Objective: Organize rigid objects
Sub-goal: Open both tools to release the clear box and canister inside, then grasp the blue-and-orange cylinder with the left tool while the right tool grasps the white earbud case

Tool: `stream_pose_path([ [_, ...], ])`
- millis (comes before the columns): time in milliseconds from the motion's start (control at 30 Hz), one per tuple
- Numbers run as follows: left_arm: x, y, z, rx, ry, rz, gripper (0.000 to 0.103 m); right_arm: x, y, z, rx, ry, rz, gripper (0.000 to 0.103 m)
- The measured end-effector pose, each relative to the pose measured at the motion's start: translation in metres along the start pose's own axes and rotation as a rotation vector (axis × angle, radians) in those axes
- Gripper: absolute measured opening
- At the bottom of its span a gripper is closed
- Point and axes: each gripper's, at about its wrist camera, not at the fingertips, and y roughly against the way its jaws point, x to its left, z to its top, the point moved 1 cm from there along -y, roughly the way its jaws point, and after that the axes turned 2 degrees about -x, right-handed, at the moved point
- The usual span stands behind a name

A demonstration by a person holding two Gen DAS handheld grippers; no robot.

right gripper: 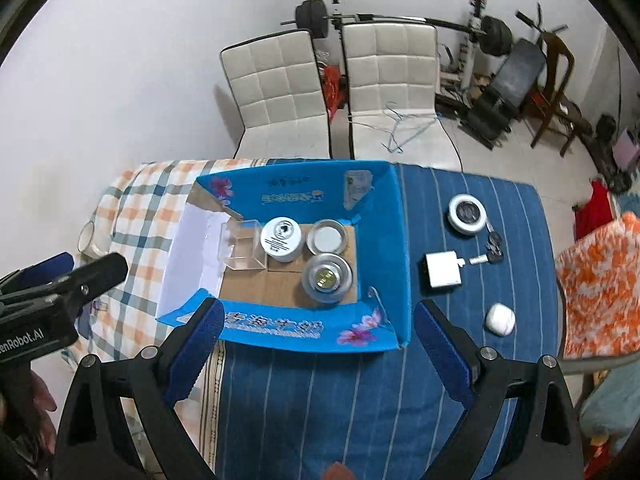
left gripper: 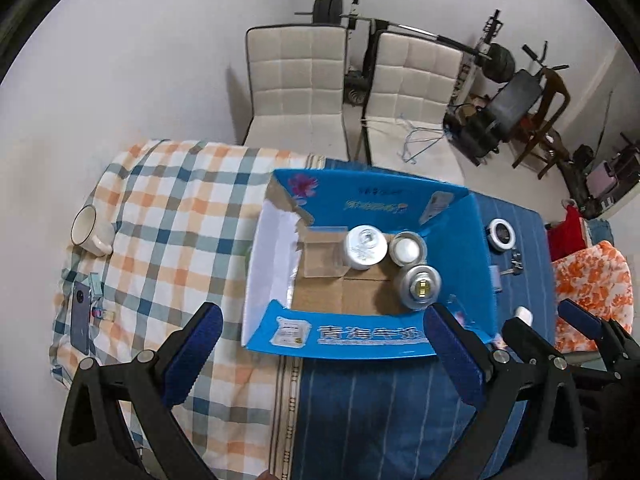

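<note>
A blue cardboard box (left gripper: 360,196) (right gripper: 384,248) stands open on the table. Inside are a clear plastic cube (left gripper: 324,252) (right gripper: 242,250), a white round jar (left gripper: 365,247) (right gripper: 281,239), an open tin (left gripper: 408,249) (right gripper: 329,237) and a silver round tin (left gripper: 420,287) (right gripper: 327,277). Right of the box lie a white ring-shaped case (right gripper: 467,214) (left gripper: 502,236), keys (right gripper: 492,250), a white charger block (right gripper: 442,270) and a white earbud case (right gripper: 500,319). My left gripper (left gripper: 324,354) is open and empty just before the box. My right gripper (right gripper: 316,350) is open and empty at the box's near wall.
A white mug (left gripper: 90,230) lies on the plaid cloth at far left, with a phone (left gripper: 82,312) nearer. Two white chairs (right gripper: 280,92) stand behind the table. Gym gear fills the back right. An orange floral cloth (right gripper: 600,284) is at the right edge.
</note>
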Motion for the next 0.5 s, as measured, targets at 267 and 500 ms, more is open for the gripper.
stream_pose_path([
  [267, -0.087, -0.011, 0.006, -0.012, -0.119, -0.104, 0.103, -0.149, -0.001, -0.035, 0.051, -0.223, -0.207, 0.098],
  [500, -0.207, -0.062, -0.019, 0.074, -0.181, -0.245, 0.103, -0.276, -0.020, -0.067, 0.107, -0.393, -0.251, 0.096],
])
